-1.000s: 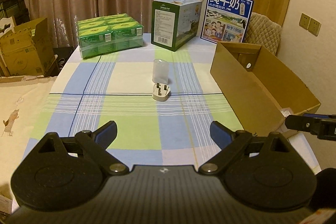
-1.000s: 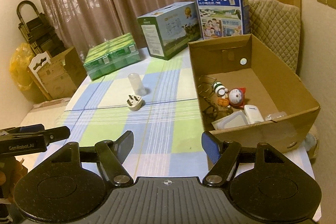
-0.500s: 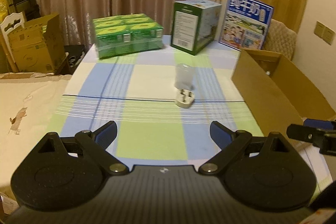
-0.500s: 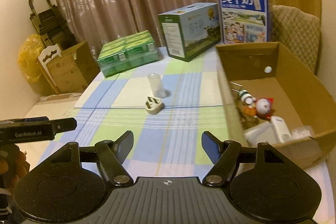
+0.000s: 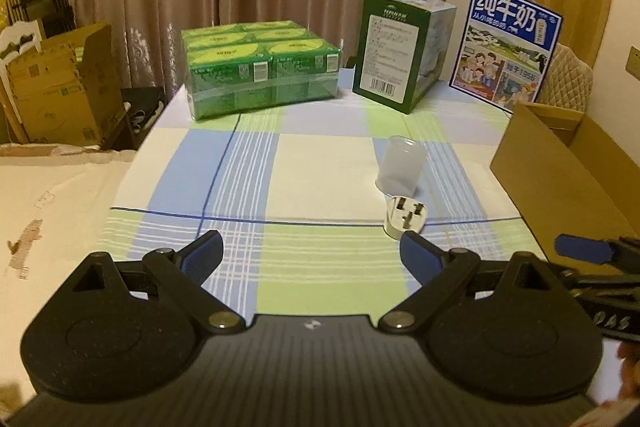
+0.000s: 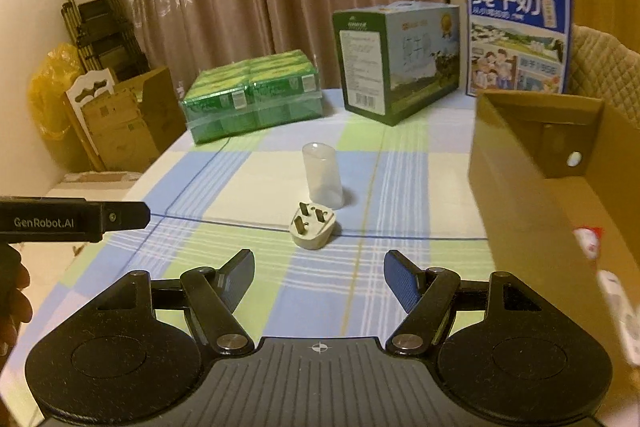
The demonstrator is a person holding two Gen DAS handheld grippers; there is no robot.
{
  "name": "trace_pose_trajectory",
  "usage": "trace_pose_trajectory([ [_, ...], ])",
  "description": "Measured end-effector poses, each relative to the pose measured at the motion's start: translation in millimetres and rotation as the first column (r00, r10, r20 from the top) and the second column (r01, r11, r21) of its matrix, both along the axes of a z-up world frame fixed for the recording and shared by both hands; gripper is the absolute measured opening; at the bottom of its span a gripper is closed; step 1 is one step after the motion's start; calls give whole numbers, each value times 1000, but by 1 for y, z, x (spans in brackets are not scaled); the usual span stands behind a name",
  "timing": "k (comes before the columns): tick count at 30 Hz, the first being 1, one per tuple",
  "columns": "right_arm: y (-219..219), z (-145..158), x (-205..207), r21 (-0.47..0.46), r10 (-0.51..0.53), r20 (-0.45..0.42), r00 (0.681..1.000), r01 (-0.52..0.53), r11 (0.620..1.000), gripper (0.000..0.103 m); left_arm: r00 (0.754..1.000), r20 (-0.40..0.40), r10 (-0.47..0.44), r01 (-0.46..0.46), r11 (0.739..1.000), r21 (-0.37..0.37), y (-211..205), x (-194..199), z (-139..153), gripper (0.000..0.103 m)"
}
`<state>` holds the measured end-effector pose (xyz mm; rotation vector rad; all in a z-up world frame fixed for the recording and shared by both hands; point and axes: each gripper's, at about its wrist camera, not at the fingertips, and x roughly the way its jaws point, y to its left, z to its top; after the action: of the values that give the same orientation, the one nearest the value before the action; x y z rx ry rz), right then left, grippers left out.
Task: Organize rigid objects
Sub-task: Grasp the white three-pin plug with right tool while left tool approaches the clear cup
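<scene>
A white three-pin plug adapter (image 6: 313, 227) lies pins-up on the checked tablecloth, also in the left wrist view (image 5: 405, 221). A clear plastic cup (image 6: 323, 174) stands upside down just behind it, also in the left wrist view (image 5: 400, 165). My right gripper (image 6: 319, 273) is open and empty, just short of the plug. My left gripper (image 5: 310, 255) is open and empty, with the plug by its right fingertip (image 5: 416, 251). An open cardboard box (image 6: 532, 187) stands at the right with small items inside.
A green shrink-wrapped pack (image 5: 260, 67), a green carton (image 5: 400, 47) and a blue milk carton (image 5: 508, 47) stand at the table's far end. Cardboard boxes (image 5: 60, 87) stand on the floor to the left. The box wall (image 5: 560, 179) borders the right side.
Both grippers have moved forward and left toward the plug and cup. The box has slid to the right in both views. Both jaws stay open.
</scene>
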<state>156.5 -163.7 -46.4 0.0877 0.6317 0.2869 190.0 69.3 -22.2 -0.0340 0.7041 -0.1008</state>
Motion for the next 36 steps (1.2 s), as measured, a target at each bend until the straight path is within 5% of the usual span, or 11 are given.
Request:
trace_pose_trajectory([
  [15, 38, -73, 88, -62, 24, -10, 1000, -24, 998, 69, 1000, 23, 19, -17, 998, -64, 10, 65, -55, 93],
  [31, 62, -95, 130, -95, -46, -10, 999, 45, 995, 68, 1000, 31, 4, -4, 1000, -9, 12, 93, -67, 93],
  [36, 63, -96, 131, -103, -57, -9, 998, 56, 993, 50, 1000, 30, -3, 4, 1000, -7, 12, 93, -68, 93],
])
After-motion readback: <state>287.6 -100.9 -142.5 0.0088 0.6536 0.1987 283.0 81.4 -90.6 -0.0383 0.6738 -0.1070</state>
